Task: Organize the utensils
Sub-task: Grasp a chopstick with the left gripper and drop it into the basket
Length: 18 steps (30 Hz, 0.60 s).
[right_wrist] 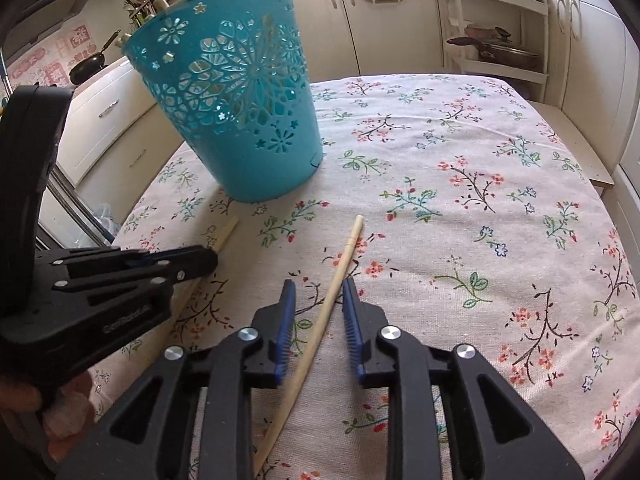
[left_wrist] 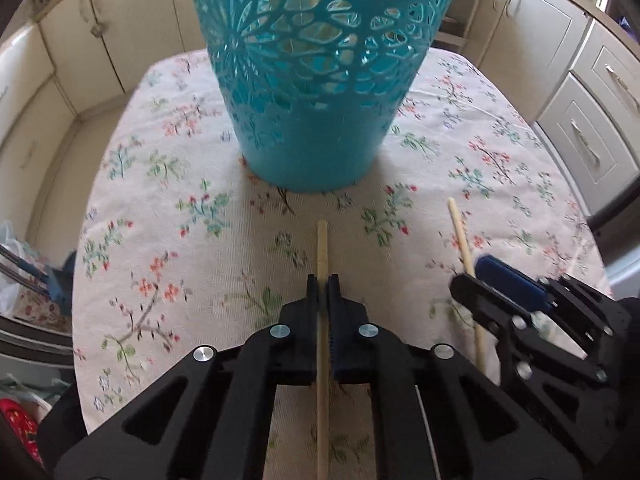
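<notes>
Faint raised lettering runs along the black body of the left gripper (right_wrist: pixel 208 258) in the right wrist view; it is too blurred to read with certainty.

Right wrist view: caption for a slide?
Right gripper open around a chopstick on the floral tablecloth, teal basket behind.

A home kitchen. Cream panelled cabinets (right_wrist: pixel 384 20) with metal handles line the walls, and drawer fronts (left_wrist: pixel 592 128) run along one side. A dark pan (right_wrist: pixel 90 66) sits on the worktop by a wall with pink patterned tiles (right_wrist: pixel 52 68), and a rack of cooking utensils (right_wrist: pixel 144 4) stands behind it. An open cream shelf unit (right_wrist: pixel 500 32) holds pots and lids. The bench (right_wrist: pixel 480 208) in the middle wears a floral cloth, household rather than commercial.
</notes>
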{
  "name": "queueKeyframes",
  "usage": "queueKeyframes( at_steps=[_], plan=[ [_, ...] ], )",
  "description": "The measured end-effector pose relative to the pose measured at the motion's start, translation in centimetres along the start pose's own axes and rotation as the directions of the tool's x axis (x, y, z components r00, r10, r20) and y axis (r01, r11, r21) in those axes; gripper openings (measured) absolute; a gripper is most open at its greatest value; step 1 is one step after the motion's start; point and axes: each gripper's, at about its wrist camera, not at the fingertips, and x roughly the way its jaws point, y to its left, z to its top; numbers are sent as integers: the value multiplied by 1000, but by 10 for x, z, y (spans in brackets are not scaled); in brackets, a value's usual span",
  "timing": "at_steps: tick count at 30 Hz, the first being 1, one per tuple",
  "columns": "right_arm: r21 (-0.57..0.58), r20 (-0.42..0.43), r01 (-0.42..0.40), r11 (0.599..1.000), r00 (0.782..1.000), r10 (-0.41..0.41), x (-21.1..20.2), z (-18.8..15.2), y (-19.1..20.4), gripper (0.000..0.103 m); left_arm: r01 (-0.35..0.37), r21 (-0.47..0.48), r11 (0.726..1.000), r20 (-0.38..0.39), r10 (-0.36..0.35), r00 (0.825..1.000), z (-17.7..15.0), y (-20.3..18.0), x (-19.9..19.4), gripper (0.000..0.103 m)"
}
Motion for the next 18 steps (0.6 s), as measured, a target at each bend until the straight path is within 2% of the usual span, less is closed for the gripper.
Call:
queueKeyframes(
  at_steps=[4, 10, 13, 16, 18],
  plan=[
    [13, 1, -14, 1000, 1000, 14, -1, -1, -2, 25, 17, 10, 1000, -39, -17, 999, -12, 2, -10, 5],
    [9, 2, -10, 1000, 1000, 10, 0, -1, -3, 25, 26, 50, 998, -17, -25, 1000, -25, 1, -54, 5],
    [7, 3, -8, 1000, 1000, 8, 0, -1, -3, 25, 49, 52, 997, 21, -50, 999, -21, 4, -87, 5],
    [3, 4, -2, 1000, 1000, 2, 0, -1, -2, 25, 72, 46, 996, 111, -77, 991, -8, 6, -134, 5],
    [-1, 4, 2, 1000, 1000, -2, 0, -1, -1, 25, 92, 33, 995, 179, -97, 979, 2, 12, -163, 5]
  ],
)
